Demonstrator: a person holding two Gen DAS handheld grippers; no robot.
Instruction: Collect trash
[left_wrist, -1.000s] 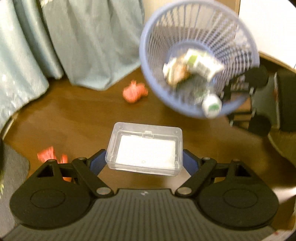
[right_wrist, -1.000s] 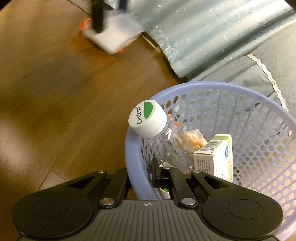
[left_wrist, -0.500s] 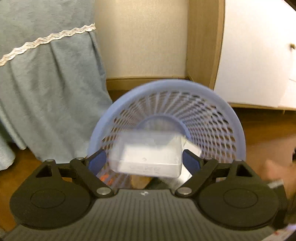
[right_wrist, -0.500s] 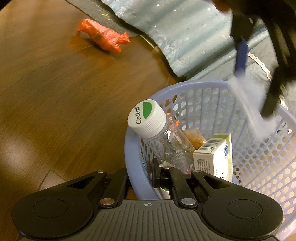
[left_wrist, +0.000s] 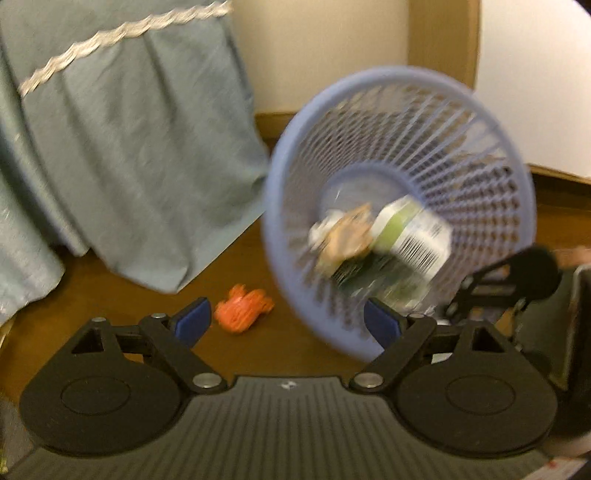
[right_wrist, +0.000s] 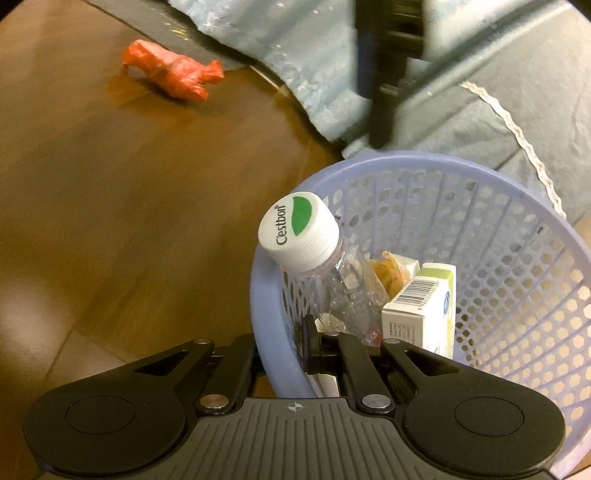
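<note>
Right claw (right_wrist: 286, 354) pinches the perforated lilac plastic basket (right_wrist: 498, 236) by its rim; ribbed-cap clear bottle (right_wrist: 317, 258) and carton (right_wrist: 424, 310) inside. Left claw (left_wrist: 288, 325) spread, empty. Crinkly orange wrapper (left_wrist: 243, 308) on glossy wood floor (right_wrist: 110, 206).

The left wrist view looks along its own fingers, low over the wooden floor (left_wrist: 110, 295), into the tilted mouth of the lavender mesh basket (left_wrist: 480, 155), which sits near and right of centre; the frame is motion-blurred. The right wrist view sits at that basket's rim (right_wrist: 266, 295), very close, facing down across it to the floor beyond. Both views share the basket, the barcoded carton (left_wrist: 417, 236) (right_wrist: 424, 306) inside it, and the blue-grey cloth (left_wrist: 140, 147) (right_wrist: 480, 48) behind it.
</note>
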